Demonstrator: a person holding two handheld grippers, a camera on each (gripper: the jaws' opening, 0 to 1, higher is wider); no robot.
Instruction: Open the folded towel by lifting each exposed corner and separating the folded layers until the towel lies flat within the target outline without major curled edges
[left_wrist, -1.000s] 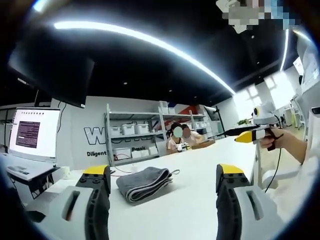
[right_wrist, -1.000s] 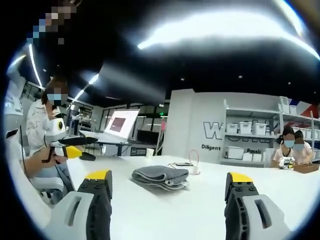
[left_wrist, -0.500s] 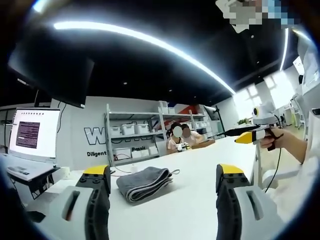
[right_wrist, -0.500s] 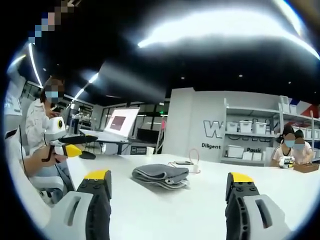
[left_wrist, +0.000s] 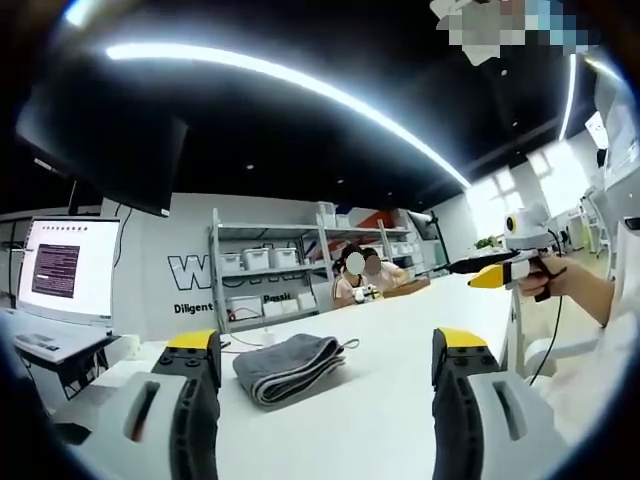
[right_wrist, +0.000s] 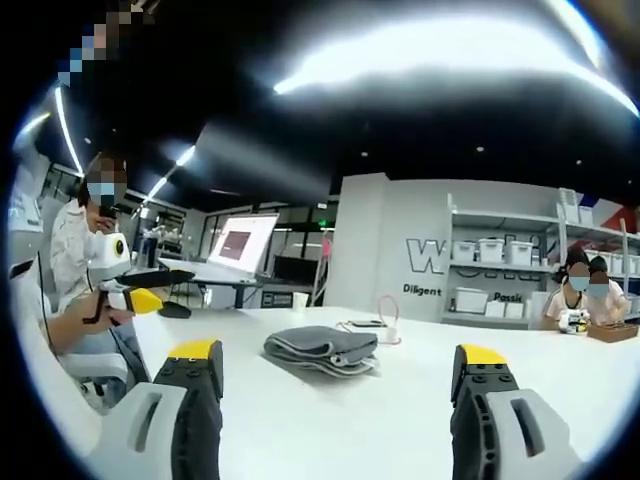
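So the grey towel (left_wrist: 288, 366) is folded up on the white bench (left_wrist: 400, 400), out ahead of both claws, nothing touching it. Left claw (left_wrist: 325, 360) and right claw (right_wrist: 335, 372) both gape wide, empty. Looks roughly equally far from each, hard to call.

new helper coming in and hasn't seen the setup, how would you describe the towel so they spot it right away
Start at the long white table that runs out from both grippers toward the shelving rack. On its bare top, ahead of the open left gripper and right gripper, lies the towel, a dark grey cloth folded into a thick stack with pale layered edges. It is the one soft thing there; beside it sit only thin cables.
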